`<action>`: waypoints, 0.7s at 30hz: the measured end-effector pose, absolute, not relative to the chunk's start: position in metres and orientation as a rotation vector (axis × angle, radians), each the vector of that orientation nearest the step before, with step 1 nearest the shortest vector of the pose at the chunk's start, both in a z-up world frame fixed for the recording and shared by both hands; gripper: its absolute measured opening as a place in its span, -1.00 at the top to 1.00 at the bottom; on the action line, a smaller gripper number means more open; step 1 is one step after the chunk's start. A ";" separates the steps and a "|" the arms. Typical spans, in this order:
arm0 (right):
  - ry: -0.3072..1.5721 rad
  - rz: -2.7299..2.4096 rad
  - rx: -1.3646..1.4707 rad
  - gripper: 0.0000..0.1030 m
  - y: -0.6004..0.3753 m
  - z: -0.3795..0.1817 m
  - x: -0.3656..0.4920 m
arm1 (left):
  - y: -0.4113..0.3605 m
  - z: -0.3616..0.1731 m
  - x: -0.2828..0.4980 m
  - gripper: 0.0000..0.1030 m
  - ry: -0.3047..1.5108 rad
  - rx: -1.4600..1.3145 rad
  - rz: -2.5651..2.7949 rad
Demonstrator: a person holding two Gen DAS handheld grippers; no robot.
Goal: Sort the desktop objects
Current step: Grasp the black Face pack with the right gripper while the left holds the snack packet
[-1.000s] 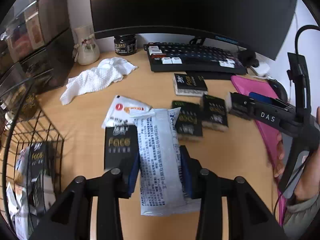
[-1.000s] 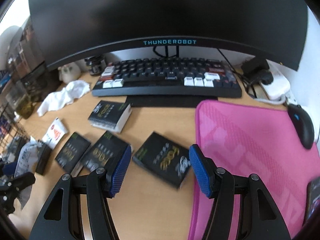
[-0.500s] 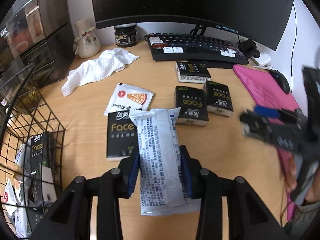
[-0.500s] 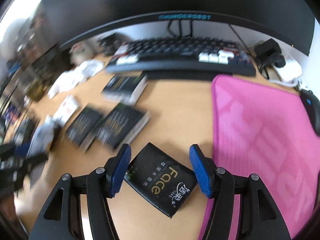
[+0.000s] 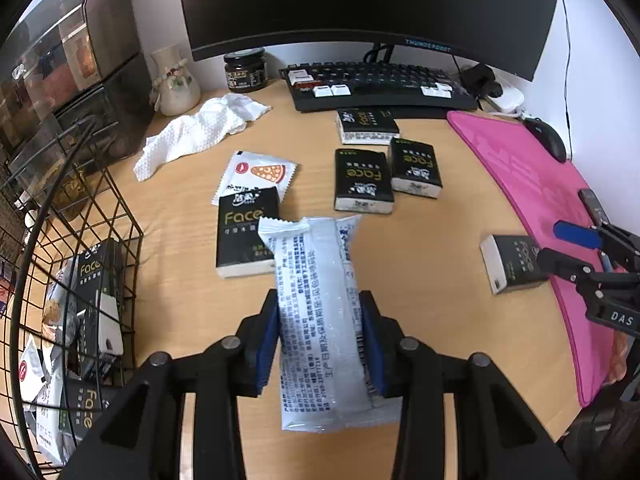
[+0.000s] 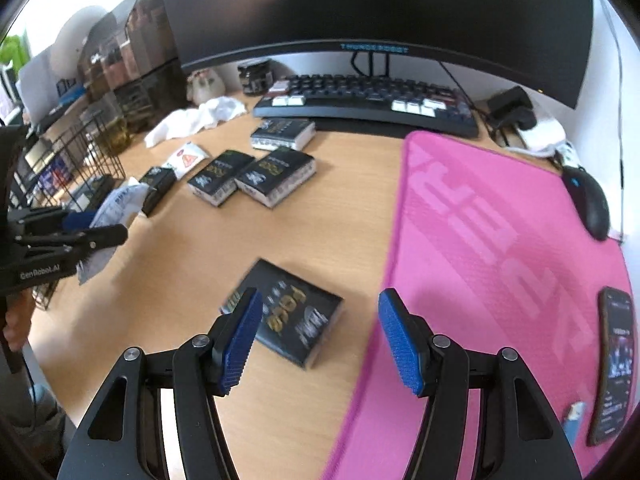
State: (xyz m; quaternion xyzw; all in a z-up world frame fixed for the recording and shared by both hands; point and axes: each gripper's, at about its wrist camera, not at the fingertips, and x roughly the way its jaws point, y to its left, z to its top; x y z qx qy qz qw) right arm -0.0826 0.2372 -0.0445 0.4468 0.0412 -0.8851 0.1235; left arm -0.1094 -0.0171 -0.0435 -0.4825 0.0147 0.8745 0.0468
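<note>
Here, the left gripper [image 5: 320, 340] clamps a white wet-wipe packet [image 5: 320, 312] just right of the wire basket [image 5: 80, 240]. The right gripper [image 6: 320, 336] hangs with jaws apart over a black tissue pack [image 6: 292, 316], well right of the basket.

Wooden desk [image 5: 440, 248], black tissue packs [image 5: 362, 180], pink mat [image 5: 532, 184], keyboard [image 5: 380, 84], white cloth [image 5: 200, 132], wire basket [image 5: 80, 240]

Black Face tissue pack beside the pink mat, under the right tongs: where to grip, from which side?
Come from above. The tissue pack lies flat on the desk, skewed, beside the pink mat. Roll the right tongs to its angle and pinch across the two long side faces, mid-length.
</note>
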 end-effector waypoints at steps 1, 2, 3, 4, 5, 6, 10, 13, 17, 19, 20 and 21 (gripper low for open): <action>0.149 -2.596 1.307 -0.17 0.240 -0.045 -0.081 | -0.016 -0.043 -0.108 0.19 0.047 -1.470 2.670; 0.160 -2.610 1.314 -0.17 0.244 -0.046 -0.081 | -0.015 -0.042 -0.107 0.19 0.050 -1.467 2.673; 0.169 -2.624 1.331 -0.16 0.246 -0.049 -0.082 | -0.015 -0.042 -0.106 0.19 0.052 -1.465 2.674; 0.176 -2.633 1.352 -0.16 0.249 -0.051 -0.082 | -0.014 -0.041 -0.106 0.19 0.055 -1.463 2.673; 0.181 -2.632 1.363 -0.17 0.252 -0.053 -0.082 | -0.013 -0.041 -0.105 0.19 0.058 -1.464 2.671; 0.183 -2.631 1.362 -0.17 0.251 -0.053 -0.080 | -0.013 -0.042 -0.105 0.19 0.061 -1.466 2.669; 0.207 -2.578 1.352 -0.16 0.235 -0.050 -0.070 | -0.012 -0.046 -0.107 0.19 0.063 -1.480 2.661; 0.211 -2.444 1.327 -0.18 0.208 -0.052 -0.060 | -0.012 -0.048 -0.108 0.19 0.062 -1.484 2.653; 0.213 -2.521 1.270 -0.17 0.205 -0.042 -0.055 | -0.014 -0.048 -0.108 0.19 0.062 -1.483 2.653; 0.182 -2.544 1.289 -0.17 0.207 -0.044 -0.058 | -0.016 -0.048 -0.108 0.19 0.056 -1.484 2.656; 0.156 -2.548 1.295 -0.17 0.207 -0.046 -0.060 | -0.016 -0.049 -0.108 0.19 0.055 -1.484 2.655; 0.137 -2.545 1.298 -0.17 0.207 -0.048 -0.061 | -0.016 -0.049 -0.109 0.19 0.055 -1.484 2.653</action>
